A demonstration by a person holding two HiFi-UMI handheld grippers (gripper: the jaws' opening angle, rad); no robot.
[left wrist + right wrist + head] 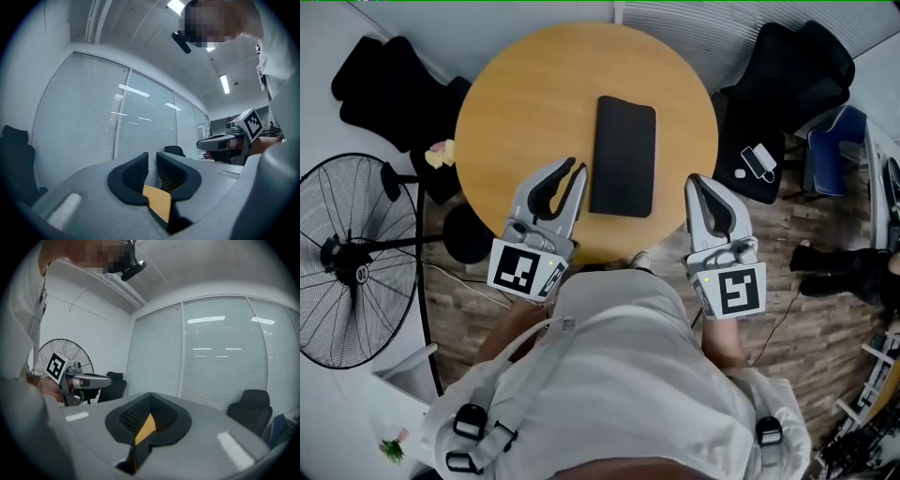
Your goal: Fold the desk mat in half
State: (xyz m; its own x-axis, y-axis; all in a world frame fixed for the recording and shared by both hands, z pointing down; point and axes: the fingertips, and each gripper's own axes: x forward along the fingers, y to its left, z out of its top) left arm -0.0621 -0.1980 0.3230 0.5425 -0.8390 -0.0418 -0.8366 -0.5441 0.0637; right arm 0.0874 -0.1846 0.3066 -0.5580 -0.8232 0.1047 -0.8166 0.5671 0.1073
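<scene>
A round wooden table (pixel 516 84) stands in an office. The left gripper (pixel 577 169) has its jaws slightly apart on nothing. The right gripper (pixel 694 180) has its jaws together, empty. Both are at the near edge. One mat (pixel 623 155) lies mid-table, narrow, apparently folded already; little seems left. Two grippers, one table.

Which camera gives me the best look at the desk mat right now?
The head view. It shows the whole dark desk mat lying flat on the round table. The left and right gripper views aim toward the window blinds and show none of the mat, only a sliver of tabletop.
</scene>
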